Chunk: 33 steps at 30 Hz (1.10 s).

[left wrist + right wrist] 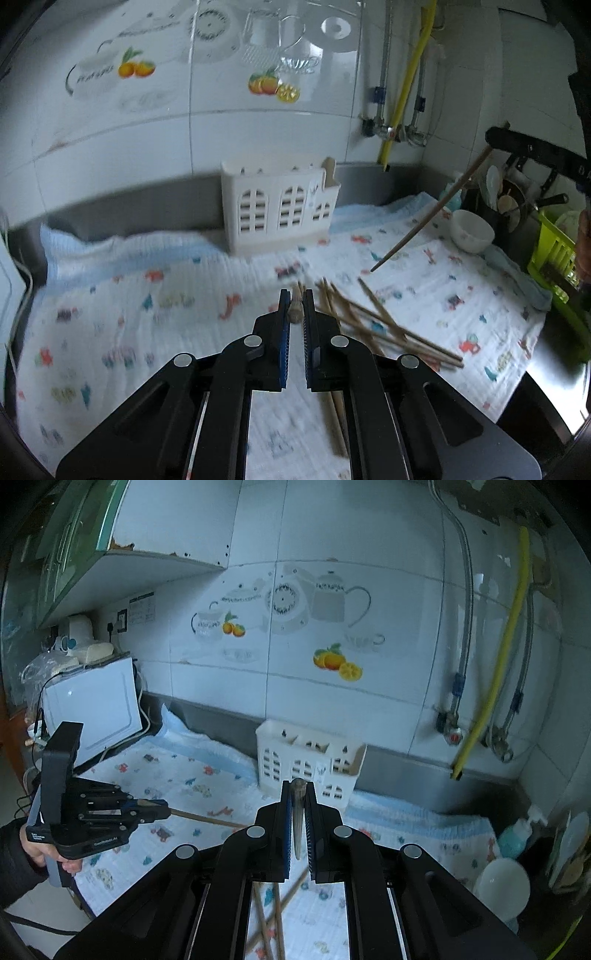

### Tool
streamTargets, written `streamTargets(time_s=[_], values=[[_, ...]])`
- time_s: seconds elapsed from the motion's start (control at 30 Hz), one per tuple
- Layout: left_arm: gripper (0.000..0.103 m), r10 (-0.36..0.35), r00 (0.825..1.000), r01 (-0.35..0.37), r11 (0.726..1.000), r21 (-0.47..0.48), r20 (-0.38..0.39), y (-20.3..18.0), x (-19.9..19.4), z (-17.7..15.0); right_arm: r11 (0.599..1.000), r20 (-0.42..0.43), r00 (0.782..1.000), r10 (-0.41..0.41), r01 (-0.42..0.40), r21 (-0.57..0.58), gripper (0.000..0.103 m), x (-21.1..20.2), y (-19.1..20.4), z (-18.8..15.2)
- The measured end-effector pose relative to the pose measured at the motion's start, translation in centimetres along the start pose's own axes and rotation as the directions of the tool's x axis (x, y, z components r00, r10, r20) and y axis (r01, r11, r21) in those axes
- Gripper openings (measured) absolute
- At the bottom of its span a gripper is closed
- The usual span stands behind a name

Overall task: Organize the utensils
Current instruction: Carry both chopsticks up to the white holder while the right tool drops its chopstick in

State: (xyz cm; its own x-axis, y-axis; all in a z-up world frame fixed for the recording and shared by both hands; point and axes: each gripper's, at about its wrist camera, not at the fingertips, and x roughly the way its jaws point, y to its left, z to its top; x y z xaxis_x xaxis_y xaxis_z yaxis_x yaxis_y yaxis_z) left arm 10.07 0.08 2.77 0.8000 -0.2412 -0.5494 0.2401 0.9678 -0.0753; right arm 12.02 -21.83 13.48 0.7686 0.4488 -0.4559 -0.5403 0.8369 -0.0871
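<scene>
Each gripper, left point(295, 308) and right point(298, 794), clamps one thin, stiff, light wooden chopstick point(297, 819) near its end, likely prone to pivoting before reaching the white plastic holder point(308, 760).

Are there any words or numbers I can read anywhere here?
Black left tongs, side of the body: small white print, too blurred to read.
White sign with a black strip on the tiled wall: print too small to read.
Painted teapot tiles: pictures only, no words.
</scene>
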Motion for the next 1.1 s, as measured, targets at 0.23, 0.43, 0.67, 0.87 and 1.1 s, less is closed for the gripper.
streamTargets(time_s=[0.23, 0.43, 0.67, 0.87, 1.1], values=[[0.005, -0.011, 1.000, 0.011, 0.999, 0.038, 0.001, 0.5, 1.5, 3.9, 0.999, 0.056, 0.998, -0.037, 0.036, 0.010, 0.007, 1.3, -2.1, 5.0], [0.005, -0.010, 1.000, 0.010, 0.999, 0.043, 0.014, 1.5, 2.1, 6.7, 0.996, 0.066, 0.994, -0.090, 0.088, 0.031, 0.007, 4.7, -4.4, 8.8], [0.005, -0.010, 0.999, 0.009, 0.998, 0.055, 0.031, 2.2, 2.7, 9.3, 0.993, -0.010, 0.994, -0.109, 0.109, 0.053, 0.007, 10.5, -6.1, 10.0], [0.005, -0.021, 0.996, 0.015, 0.998, 0.064, 0.082, 2.4, 2.0, 12.3, 0.993, -0.107, 0.989, -0.099, 0.105, 0.050, 0.007, 15.2, -6.3, 8.2], [0.005, -0.002, 0.977, -0.018, 0.995, 0.094, 0.213, 1.9, -0.7, 17.8, 0.993, -0.128, 0.988, -0.091, 0.100, 0.062, 0.007, 16.4, -6.8, 6.8]])
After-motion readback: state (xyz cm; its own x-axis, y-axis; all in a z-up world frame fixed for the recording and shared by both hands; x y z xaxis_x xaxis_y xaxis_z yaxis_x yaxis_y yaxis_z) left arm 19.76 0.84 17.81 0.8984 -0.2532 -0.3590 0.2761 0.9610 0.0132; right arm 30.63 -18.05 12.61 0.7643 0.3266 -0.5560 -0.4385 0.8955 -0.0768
